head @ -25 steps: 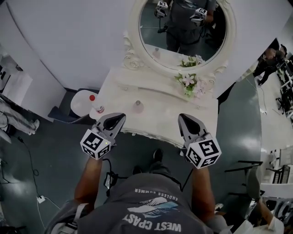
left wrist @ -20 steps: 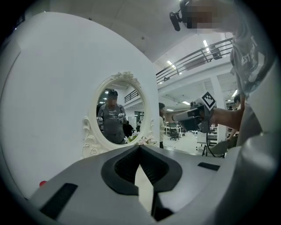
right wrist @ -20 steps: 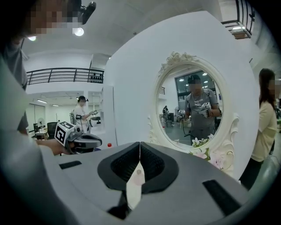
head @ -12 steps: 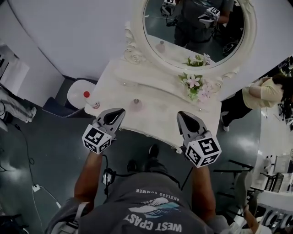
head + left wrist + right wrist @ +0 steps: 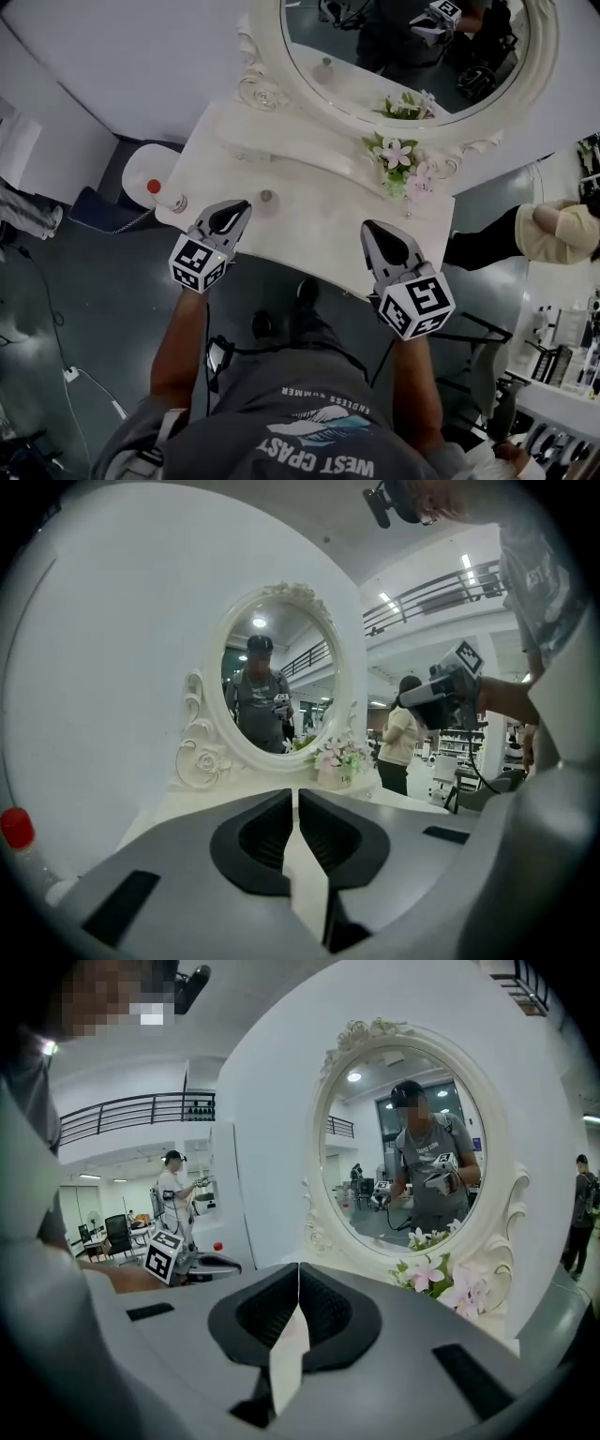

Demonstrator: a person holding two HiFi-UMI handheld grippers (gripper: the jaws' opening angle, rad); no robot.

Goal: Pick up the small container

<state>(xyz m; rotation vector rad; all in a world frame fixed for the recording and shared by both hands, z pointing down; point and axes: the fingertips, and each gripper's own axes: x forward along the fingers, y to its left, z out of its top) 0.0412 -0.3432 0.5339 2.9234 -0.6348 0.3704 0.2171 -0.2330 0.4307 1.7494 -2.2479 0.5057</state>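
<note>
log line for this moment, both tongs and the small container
stage: pre-grasp | left tongs: shut, empty, near small container | right tongs: shut, empty | small container: on dressing table, untouched

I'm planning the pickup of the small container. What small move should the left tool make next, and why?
Probably open the left tool first. Its jaws stand together with nothing between them, while the small container sits on the table just beyond its tip, untouched; shut jaws could only nudge it.
</note>
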